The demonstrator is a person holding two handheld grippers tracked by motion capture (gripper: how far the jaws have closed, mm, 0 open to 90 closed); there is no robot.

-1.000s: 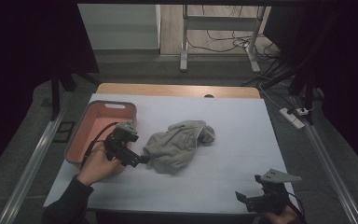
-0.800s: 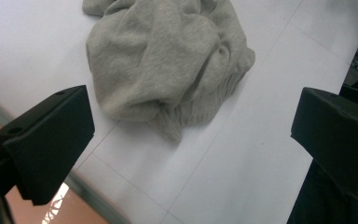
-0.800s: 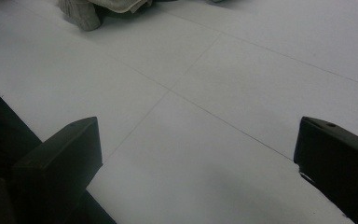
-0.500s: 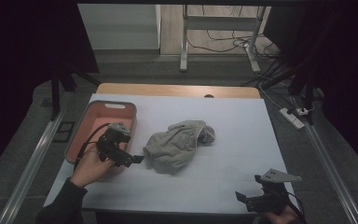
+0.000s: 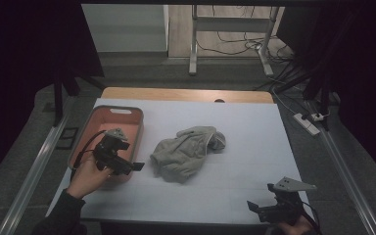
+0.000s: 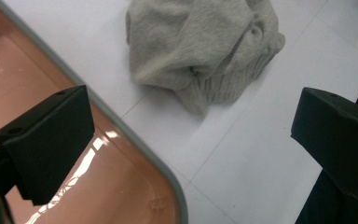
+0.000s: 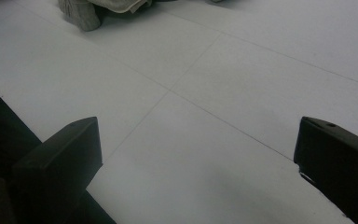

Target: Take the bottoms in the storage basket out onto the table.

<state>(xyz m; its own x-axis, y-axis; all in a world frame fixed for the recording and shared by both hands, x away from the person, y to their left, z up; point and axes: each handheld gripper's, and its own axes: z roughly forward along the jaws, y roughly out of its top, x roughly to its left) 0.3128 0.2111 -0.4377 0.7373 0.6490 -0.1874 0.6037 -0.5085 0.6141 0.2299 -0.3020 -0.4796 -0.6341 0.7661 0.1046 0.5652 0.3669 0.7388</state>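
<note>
- High view shows the left tongs (image 5: 138, 166) spread wide and holding nothing, poised over the near right corner of the pink tub (image 5: 108, 116), with the grey garment (image 5: 188, 151) lying crumpled on the white counter (image 5: 254, 147) just beside the tub, apart from both tongs.
- Left gripper view has one jaw over the tub's floor and the other over the counter, so the tub's grey rim runs between them; closing here would, I judge, pinch the rim rather than cloth.
- Right tongs (image 5: 255, 209) sit at the near right edge of the counter, also released and empty, well apart from the garment.
- Risk: a grab at one loose fold may lift only part of the bundle, leaving a sleeve or ribbed cuff dragging across the counter or draped over the rim instead of inside.
- Risk: a jaw knocking the tub's wall on the way over could shove the light tub sideways.
- Container: the tub looks empty, its glossy pink floor bare where the left gripper view shows it; nothing from the garment is inside it yet.
</note>
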